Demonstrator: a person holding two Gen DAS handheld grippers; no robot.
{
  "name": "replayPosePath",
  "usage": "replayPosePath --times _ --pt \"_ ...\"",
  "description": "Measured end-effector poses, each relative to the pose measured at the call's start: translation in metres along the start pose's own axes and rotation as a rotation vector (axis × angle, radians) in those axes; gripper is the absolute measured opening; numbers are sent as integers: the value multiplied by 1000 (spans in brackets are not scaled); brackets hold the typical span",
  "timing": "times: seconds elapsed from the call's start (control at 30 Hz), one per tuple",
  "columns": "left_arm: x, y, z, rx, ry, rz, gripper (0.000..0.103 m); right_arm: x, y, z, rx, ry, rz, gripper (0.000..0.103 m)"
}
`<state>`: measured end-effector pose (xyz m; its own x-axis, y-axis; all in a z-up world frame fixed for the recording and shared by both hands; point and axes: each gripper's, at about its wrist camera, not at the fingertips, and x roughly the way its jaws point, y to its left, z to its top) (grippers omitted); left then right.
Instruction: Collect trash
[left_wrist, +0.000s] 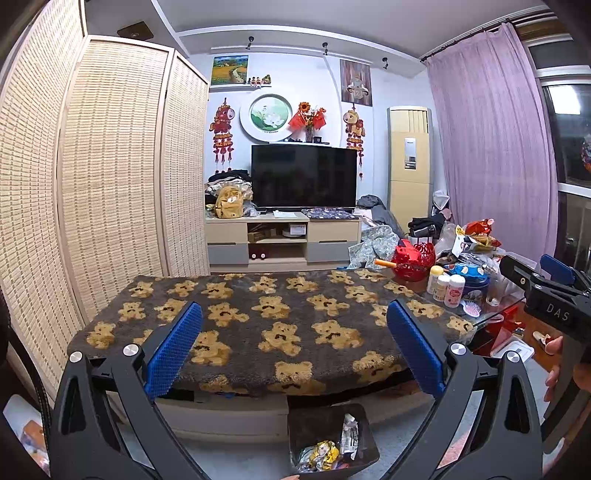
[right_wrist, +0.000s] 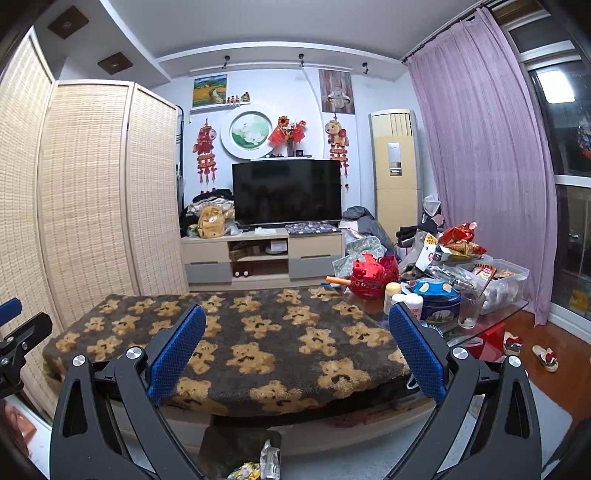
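Note:
A dark trash bin (left_wrist: 332, 439) stands on the floor in front of the table, holding crumpled wrappers (left_wrist: 325, 454); it also shows at the bottom of the right wrist view (right_wrist: 236, 454). My left gripper (left_wrist: 295, 321) is open and empty, held above the bear-print blanket (left_wrist: 258, 332). My right gripper (right_wrist: 297, 325) is open and empty over the same blanket (right_wrist: 240, 350). The right gripper's body shows at the right edge of the left wrist view (left_wrist: 546, 291). Snack wrappers (right_wrist: 458, 240) lie piled at the table's right end.
Bottles (left_wrist: 447, 286), a blue tin (right_wrist: 439, 302), a glass (right_wrist: 471, 308), a red basket (right_wrist: 373, 275) and a plastic box (right_wrist: 506, 280) crowd the table's right end. A folding screen (left_wrist: 110, 166) stands at left. A TV stand (left_wrist: 280, 236) is behind.

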<state>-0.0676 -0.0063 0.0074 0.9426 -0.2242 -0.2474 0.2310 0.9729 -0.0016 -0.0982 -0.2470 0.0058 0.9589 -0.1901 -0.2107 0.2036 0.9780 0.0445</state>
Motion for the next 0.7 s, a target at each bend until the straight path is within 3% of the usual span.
replayPosePath --times 0.7 --pt "-5 3 5 -6 -17 -8 95 0 3 5 -15 -8 13 100"
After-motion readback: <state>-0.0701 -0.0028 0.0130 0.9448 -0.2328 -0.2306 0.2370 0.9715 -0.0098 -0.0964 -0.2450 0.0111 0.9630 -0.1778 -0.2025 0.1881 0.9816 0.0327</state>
